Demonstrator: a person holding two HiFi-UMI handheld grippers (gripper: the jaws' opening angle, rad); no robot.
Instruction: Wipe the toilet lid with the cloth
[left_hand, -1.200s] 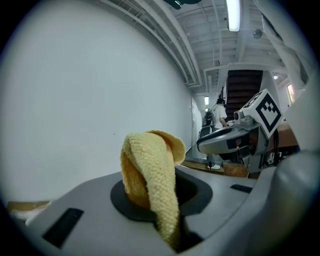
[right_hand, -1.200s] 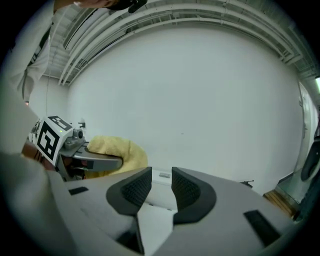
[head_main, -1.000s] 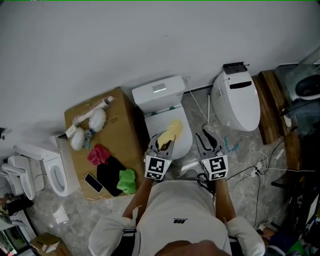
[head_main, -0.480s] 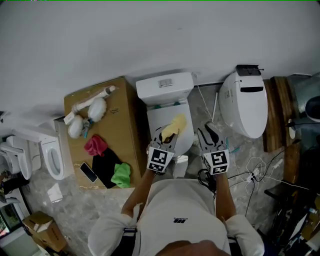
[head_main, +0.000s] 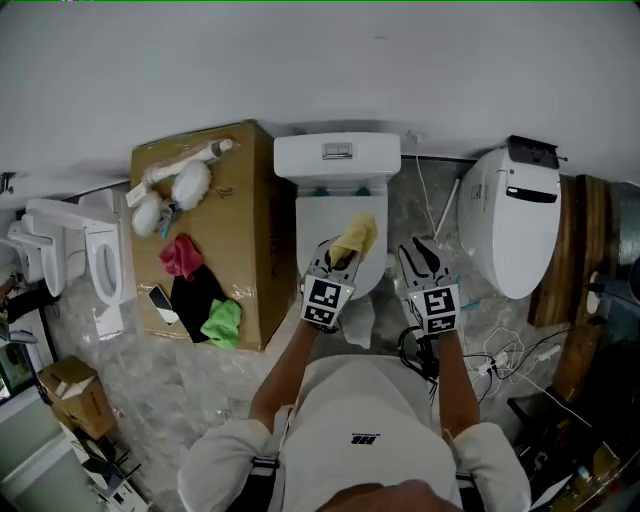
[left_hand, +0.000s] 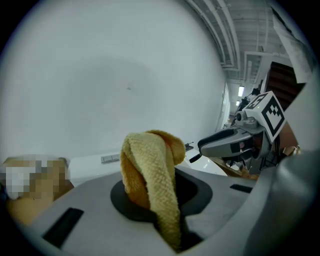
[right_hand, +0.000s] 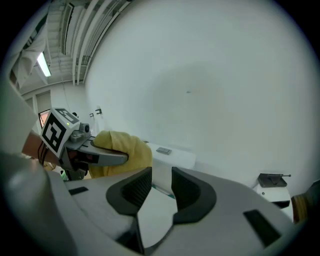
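Cloth (head_main: 354, 238), yellow and bunched into a thick fold, is pinched in the left gripper (head_main: 337, 258), whose jaws are clamped on its lower end so that the rest stands up and flops over past the tips. From the head view it sits over the front right part of the closed white toilet lid (head_main: 325, 220); whether it actually presses on the lid cannot be told. Behind the lid is the tank (head_main: 337, 156) with its flush button on top, set against the white wall.

The right gripper (head_main: 420, 262) is just beside the toilet's right edge, over the stone floor (head_main: 150, 390), level with the left one and a little apart from it. Its jaws stand a narrow way apart with nothing between them (only the white of the toilet shows through the gap).

To the left of the toilet, touching it or nearly so, is a cardboard box (head_main: 240, 200). On its top lie a white brush (head_main: 180, 165), a red rag (head_main: 181, 256), a black cloth (head_main: 194, 300), a green rag (head_main: 222, 322) and a phone (head_main: 162, 303). A second toilet (head_main: 515, 225) stands to the right, with cables (head_main: 505, 350) trailing over the floor near it.
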